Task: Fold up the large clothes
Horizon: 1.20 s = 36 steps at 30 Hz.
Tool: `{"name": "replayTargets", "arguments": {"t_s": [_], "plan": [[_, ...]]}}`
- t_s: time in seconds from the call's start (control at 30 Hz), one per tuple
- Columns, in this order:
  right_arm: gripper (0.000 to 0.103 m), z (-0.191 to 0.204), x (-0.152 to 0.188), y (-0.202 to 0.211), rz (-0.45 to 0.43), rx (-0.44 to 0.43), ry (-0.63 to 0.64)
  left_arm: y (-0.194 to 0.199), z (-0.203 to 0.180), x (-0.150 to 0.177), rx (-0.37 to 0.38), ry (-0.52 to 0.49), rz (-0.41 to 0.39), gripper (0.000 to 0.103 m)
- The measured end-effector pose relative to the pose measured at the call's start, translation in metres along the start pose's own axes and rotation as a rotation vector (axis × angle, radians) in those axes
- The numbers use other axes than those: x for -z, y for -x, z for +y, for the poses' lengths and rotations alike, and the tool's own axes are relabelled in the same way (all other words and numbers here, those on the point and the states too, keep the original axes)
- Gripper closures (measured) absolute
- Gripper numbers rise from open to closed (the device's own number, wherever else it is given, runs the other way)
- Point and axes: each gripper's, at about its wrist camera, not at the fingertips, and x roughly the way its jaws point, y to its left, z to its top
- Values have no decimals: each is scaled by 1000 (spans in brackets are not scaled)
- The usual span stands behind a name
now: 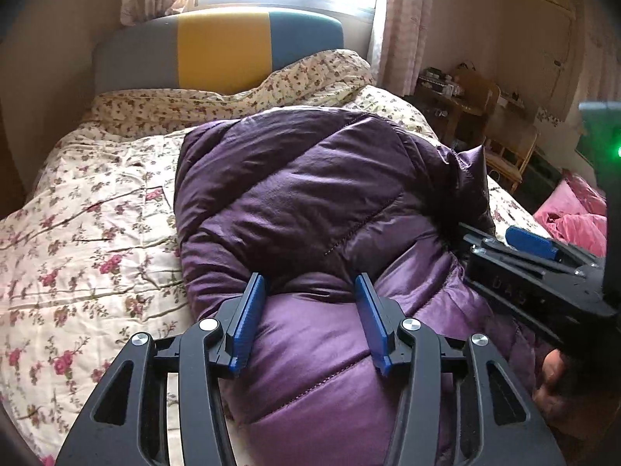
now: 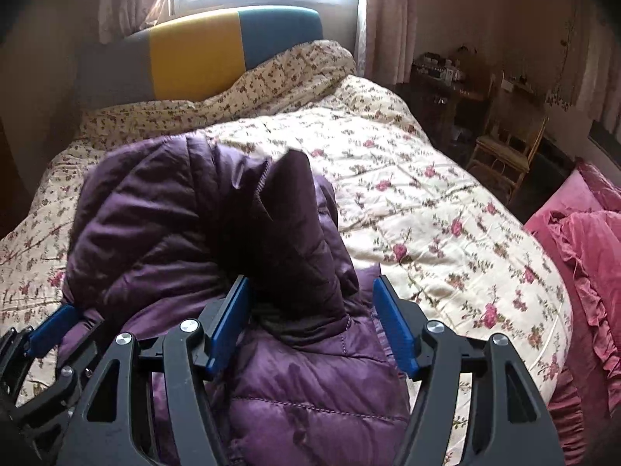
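A puffy purple down jacket (image 1: 310, 194) lies bunched and folded over on the floral bedspread (image 1: 77, 233). My left gripper (image 1: 310, 283) is open, its blue pads on either side of a bulge of the jacket's near part. In the right wrist view the jacket (image 2: 163, 213) fills the left and centre, with a dark flap (image 2: 295, 240) standing up. My right gripper (image 2: 310, 287) is open around the base of that flap. The right gripper also shows at the right edge of the left wrist view (image 1: 516, 248). The left gripper shows at the lower left of the right wrist view (image 2: 50, 326).
The bed has a grey, yellow and teal headboard (image 1: 221, 50) under a bright window. A crumpled floral quilt (image 2: 271, 77) lies at the head. Pink bedding (image 2: 590, 240) lies at the right. A wooden chair (image 2: 508, 155) and cluttered table stand beyond the bed's right side.
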Motion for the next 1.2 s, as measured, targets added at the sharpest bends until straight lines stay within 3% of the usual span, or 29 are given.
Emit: {"name": "replayTargets", "arguments": {"t_s": [0.27, 0.37, 0.6, 1.2], "plan": [[38, 10, -18, 5, -41, 8, 20, 11, -3, 0, -27, -2, -17, 55], [40, 14, -24, -9, -15, 15, 40, 10, -6, 2, -41, -12, -16, 54], [41, 6, -1, -29, 60, 31, 33, 4, -9, 9, -41, -2, -10, 54], [40, -10, 29, -48, 73, -41, -10, -23, 7, -21, 14, -6, -1, 47]]}}
